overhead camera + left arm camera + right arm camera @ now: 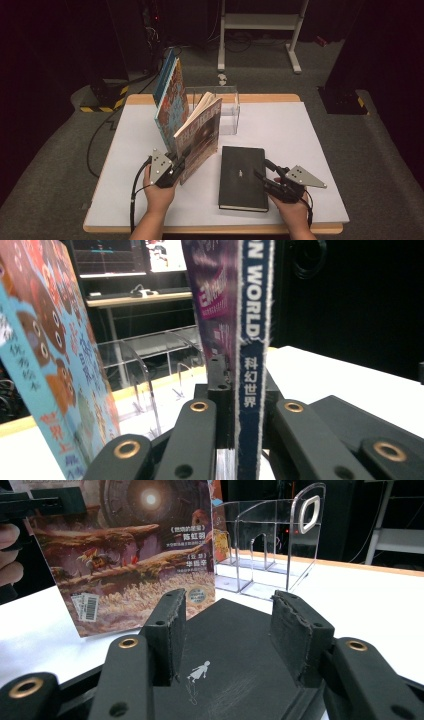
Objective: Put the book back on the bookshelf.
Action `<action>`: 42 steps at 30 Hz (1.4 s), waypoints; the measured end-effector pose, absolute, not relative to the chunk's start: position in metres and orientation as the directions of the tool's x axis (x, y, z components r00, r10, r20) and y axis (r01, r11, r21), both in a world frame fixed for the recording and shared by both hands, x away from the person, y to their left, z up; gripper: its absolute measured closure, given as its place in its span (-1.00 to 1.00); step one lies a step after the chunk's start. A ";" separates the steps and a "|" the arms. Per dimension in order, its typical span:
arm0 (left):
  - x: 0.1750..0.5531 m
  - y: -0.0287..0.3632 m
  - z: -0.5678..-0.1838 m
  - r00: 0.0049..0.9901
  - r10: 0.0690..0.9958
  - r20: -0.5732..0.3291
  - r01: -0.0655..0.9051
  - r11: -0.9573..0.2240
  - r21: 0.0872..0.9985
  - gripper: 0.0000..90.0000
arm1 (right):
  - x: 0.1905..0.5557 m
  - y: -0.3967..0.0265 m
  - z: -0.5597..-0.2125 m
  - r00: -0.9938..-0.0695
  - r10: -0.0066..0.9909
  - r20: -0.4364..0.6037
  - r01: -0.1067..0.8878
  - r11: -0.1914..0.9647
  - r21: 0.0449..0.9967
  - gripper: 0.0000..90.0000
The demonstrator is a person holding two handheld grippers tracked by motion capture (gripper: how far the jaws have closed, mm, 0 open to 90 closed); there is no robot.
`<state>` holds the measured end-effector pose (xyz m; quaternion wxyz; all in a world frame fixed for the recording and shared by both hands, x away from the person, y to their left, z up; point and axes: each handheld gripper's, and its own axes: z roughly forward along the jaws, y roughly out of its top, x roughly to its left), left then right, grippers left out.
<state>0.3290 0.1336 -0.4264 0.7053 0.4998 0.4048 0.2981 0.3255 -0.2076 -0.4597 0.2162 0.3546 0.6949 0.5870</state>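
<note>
Near the worktop's (pixel 310 130) centre, the left gripper (pixel 179 162) is clamped on the magazine's (pixel 200 137) spine, keeping it upright toward the clear rack (pixel 227 107) at one o'clock, while the right gripper (pixel 265 172) hovers half-apart over the black notebook (pixel 243 177).

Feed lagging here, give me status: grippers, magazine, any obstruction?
Left gripper shut on magazine spine, held upright. Right gripper open over black notebook. Picture book leans close beside.

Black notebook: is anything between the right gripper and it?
Nothing visible. The right gripper hovers with open jaws over the black notebook, which lies flat and bare on the table; the magazine stands to its left, clamped in the left gripper.
</note>
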 end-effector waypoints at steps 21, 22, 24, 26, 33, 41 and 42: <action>0.343 0.122 -0.396 0.445 0.852 -0.276 0.110 0.254 0.961 0.86 | 0.329 -0.207 -0.454 -0.665 0.740 0.095 0.243 0.094 0.966 0.07; 0.346 0.119 -0.392 0.432 0.857 -0.280 0.105 0.261 0.960 0.86 | 0.327 -0.209 -0.454 -0.670 0.739 0.073 0.236 0.119 0.964 0.07; 0.351 0.116 -0.388 0.407 0.866 -0.290 0.093 0.277 0.956 0.86 | 0.324 -0.213 -0.456 -0.668 0.740 0.079 0.234 0.108 0.966 0.07; 0.353 0.115 -0.386 0.396 0.868 -0.300 0.082 0.292 0.953 0.86 | 0.323 -0.216 -0.457 -0.665 0.740 0.095 0.236 0.088 0.968 0.08; 0.371 0.103 -0.365 0.317 0.901 -0.296 0.017 0.307 0.952 0.86 | 0.323 -0.228 -0.455 -0.662 0.740 0.120 0.232 0.051 0.971 0.07; 0.395 0.091 -0.357 0.232 0.934 -0.271 -0.014 0.282 0.959 0.86 | 0.322 -0.230 -0.454 -0.672 0.731 0.119 0.220 0.044 0.975 0.08; 0.401 0.089 -0.357 0.225 0.935 -0.273 -0.016 0.284 0.959 0.86 | 0.321 -0.230 -0.453 -0.674 0.729 0.119 0.219 0.043 0.975 0.08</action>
